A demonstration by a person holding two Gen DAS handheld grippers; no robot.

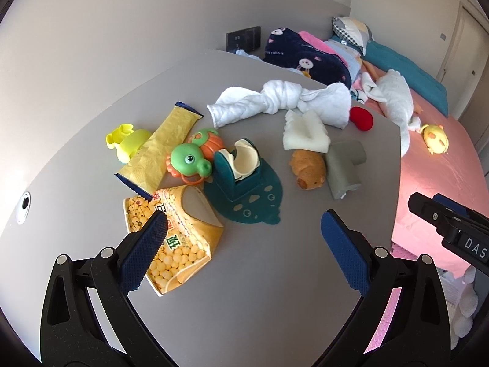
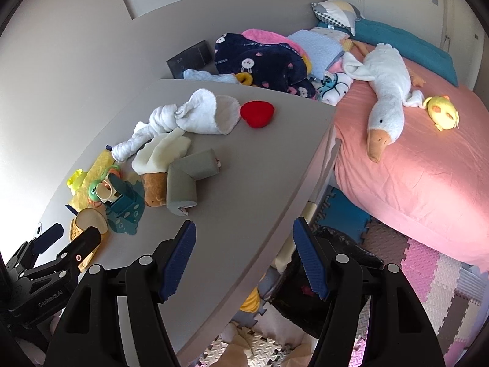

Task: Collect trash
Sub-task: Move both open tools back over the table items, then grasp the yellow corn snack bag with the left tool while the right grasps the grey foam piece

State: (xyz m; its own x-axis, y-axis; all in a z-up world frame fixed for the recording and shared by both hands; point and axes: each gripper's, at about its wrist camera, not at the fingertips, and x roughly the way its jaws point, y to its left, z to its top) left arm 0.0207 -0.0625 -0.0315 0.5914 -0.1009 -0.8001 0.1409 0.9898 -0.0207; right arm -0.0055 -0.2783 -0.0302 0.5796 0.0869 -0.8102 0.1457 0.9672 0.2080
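Both fingers sets stand released, grasping nothing; left fingers [image 1: 244, 244] hover over the bench [image 1: 259, 290], yellow snack bag [image 1: 180, 244] beneath their left pad; right fingers [image 2: 244, 253] straddle the bench edge.

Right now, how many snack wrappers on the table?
2. Long yellow foil wrapper with blue ends, left of the green turtle toy; open yellow corn-puff bag, nearer. Others may hide under clutter.
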